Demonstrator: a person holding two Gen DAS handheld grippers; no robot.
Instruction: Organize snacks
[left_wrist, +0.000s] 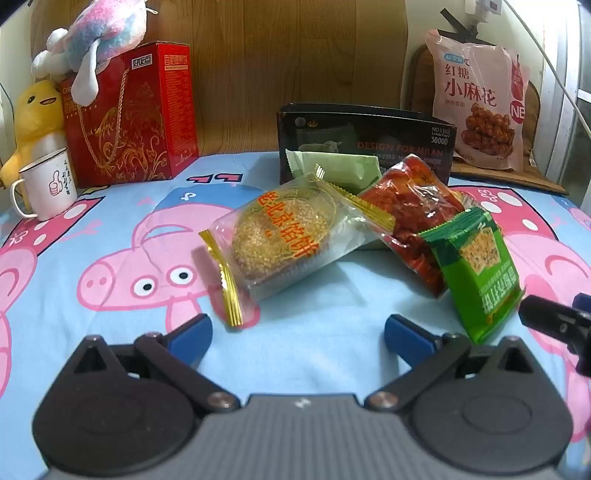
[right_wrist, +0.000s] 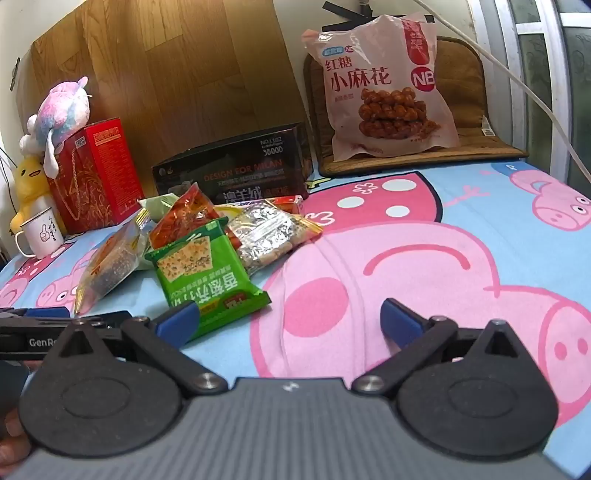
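Observation:
A pile of snack packets lies on the Peppa Pig sheet in front of a black open box (left_wrist: 365, 142). In the left wrist view I see a clear packet with a sesame cake (left_wrist: 284, 236), a red packet (left_wrist: 413, 214), a green cracker packet (left_wrist: 480, 273) and a pale green packet (left_wrist: 332, 166). My left gripper (left_wrist: 297, 332) is open and empty just short of the cake packet. My right gripper (right_wrist: 290, 319) is open and empty; its left finger (right_wrist: 177, 321) is beside the green cracker packet (right_wrist: 203, 273). A silver packet (right_wrist: 269, 232) lies behind it.
A red gift box (left_wrist: 136, 118) with plush toys (left_wrist: 99, 33) and a white mug (left_wrist: 48, 184) stand at the back left. A large pink snack bag (left_wrist: 480, 99) leans on a brown cushion (right_wrist: 476, 144) at the back right. A white cable (right_wrist: 517, 77) hangs near the window.

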